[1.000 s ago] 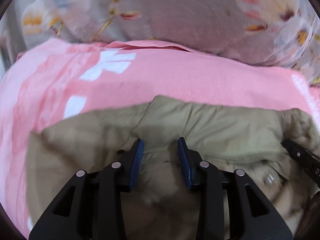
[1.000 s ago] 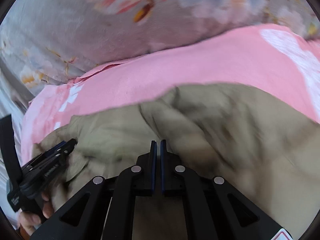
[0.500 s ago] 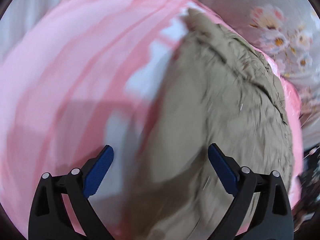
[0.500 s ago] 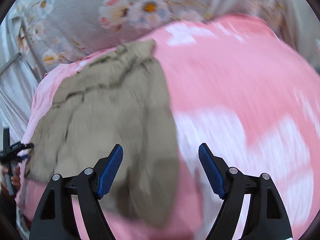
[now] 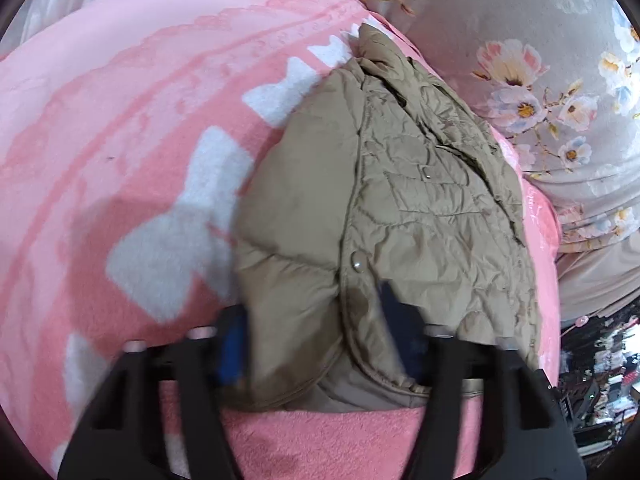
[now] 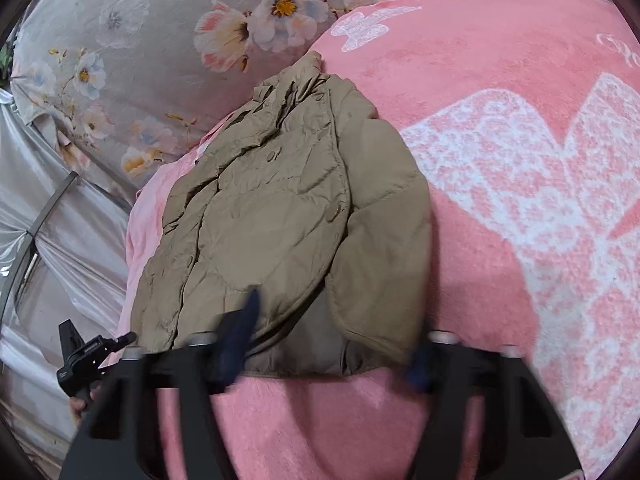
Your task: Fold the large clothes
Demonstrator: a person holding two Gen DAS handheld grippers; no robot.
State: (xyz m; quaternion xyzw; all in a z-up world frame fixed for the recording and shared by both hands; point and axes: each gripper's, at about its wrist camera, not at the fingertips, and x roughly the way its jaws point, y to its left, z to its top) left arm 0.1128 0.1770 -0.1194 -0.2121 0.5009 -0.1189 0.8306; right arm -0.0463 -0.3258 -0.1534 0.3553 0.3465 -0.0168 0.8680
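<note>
Seen from the left wrist, a pink blanket (image 5: 132, 128) with white bow shapes fills the nine o'clock side. On it lies a khaki padded jacket (image 5: 400, 208), stretching from its collar near twelve o'clock to its hem near six, a sleeve folded along its nine o'clock edge. A grey floral sheet (image 5: 552, 92) covers the two o'clock area. The left gripper (image 5: 316, 344) sits at six o'clock, its blue pads blurred; its jaws are closing, with the jacket's hem and sleeve cuff between them, but whether the pads already press on the cloth cannot be told.

From the right wrist, the floral sheet (image 6: 132, 60) sits at ten o'clock, and the left gripper (image 6: 128, 338) shows small at eight o'clock beside the jacket's hem corner. The jacket (image 6: 272, 220) lies in the middle, collar toward twelve, on the blanket (image 6: 520, 184), which spreads to three o'clock. The right gripper (image 6: 332, 340) is at six o'clock, jaws closing around the hem and the sleeve end; motion blur hides whether they grasp it.
</note>
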